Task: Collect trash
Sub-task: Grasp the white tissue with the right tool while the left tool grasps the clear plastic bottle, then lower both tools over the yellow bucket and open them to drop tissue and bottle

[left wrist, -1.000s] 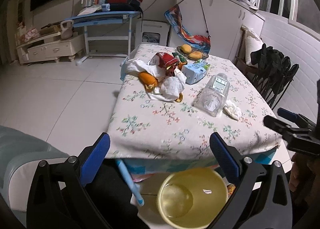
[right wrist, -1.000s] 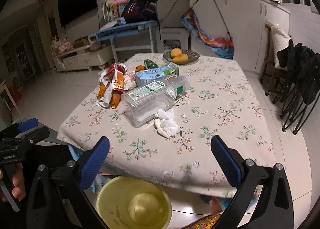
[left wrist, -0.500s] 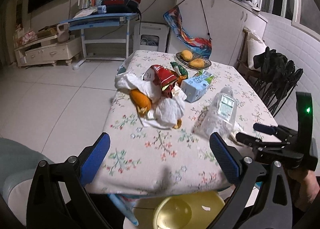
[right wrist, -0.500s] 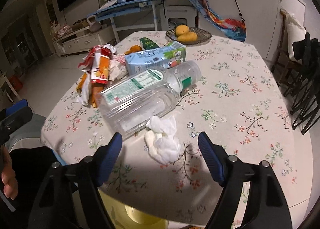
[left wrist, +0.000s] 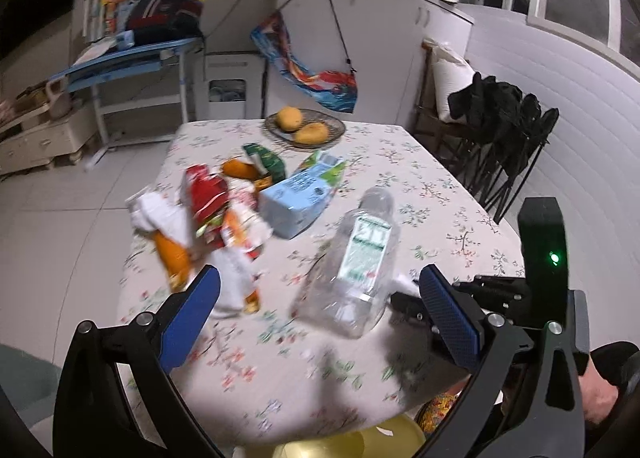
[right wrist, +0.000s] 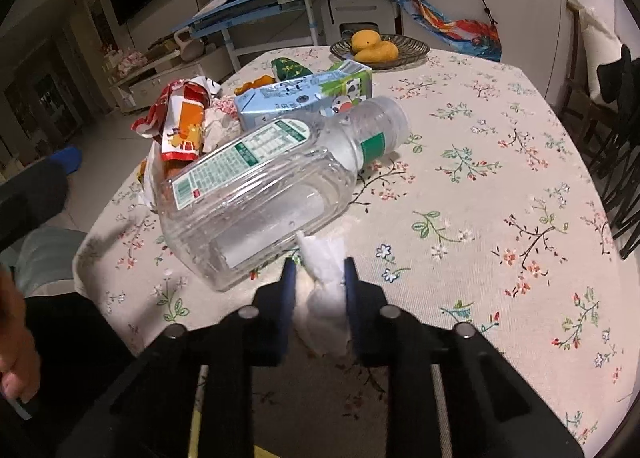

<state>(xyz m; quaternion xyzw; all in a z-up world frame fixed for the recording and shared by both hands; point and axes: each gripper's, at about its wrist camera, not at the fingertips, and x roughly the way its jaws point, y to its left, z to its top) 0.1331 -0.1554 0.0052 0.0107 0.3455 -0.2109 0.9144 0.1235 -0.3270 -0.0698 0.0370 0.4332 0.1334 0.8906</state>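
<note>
Floral tablecloth [right wrist: 500, 162] covers a table in a tiled room with white cabinets.

Left wrist view, left to right: left gripper [left wrist: 318, 312] with blue pads spread wide and nothing between them, hovering over the near table edge; heap of red and orange wrappers [left wrist: 208, 214] mixed with white paper; light-blue milk carton [left wrist: 298, 198] lying on its side; clear plastic bottle [left wrist: 356, 258] lying flat with its cap end away from the camera; right gripper [left wrist: 404, 300] low at the bottle's base, its fingers mostly hidden there. Basket of yellow fruit [left wrist: 304, 128] stands at the far edge. Only this view shows the rim of a yellow bin [left wrist: 360, 444] below the table edge.

Right wrist view, left to right: wrappers [right wrist: 180, 126], carton [right wrist: 304, 98], bottle [right wrist: 264, 186], fruit basket [right wrist: 380, 48]. Only this view shows the crumpled white tissue [right wrist: 326, 294] on the cloth, just beside the bottle's base, between the right gripper's [right wrist: 318, 278] closing jaws, both pads against it.
</note>
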